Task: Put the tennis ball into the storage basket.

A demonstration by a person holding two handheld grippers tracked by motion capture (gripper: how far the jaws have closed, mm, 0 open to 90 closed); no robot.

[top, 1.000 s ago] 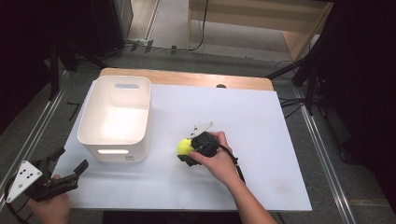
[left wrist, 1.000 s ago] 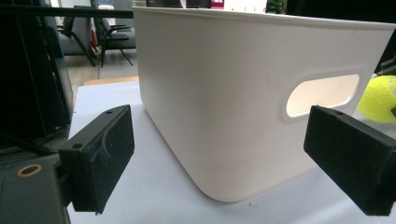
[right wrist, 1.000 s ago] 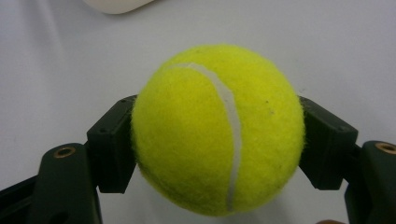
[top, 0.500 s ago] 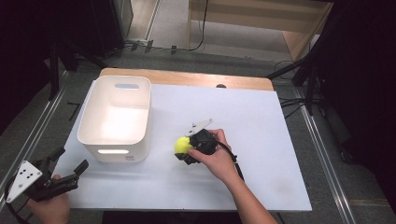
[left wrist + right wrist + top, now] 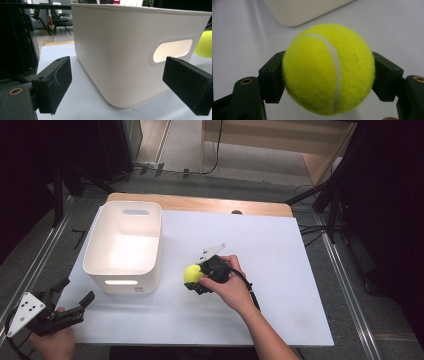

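High view — your right gripper [image 5: 192, 281] clamps the tennis ball [image 5: 191, 274] beside the white bin [image 5: 100, 270]; your left gripper [image 5: 75, 297] — jaws apart, holding nothing.

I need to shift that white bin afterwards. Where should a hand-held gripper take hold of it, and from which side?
Probably grip the white bin at the top rim above the oval handle cutout in its near short wall, coming from above on the person's side. The walls are thin, upright and smooth, and the bin looks too wide to span, so only the rim suits two jaws.
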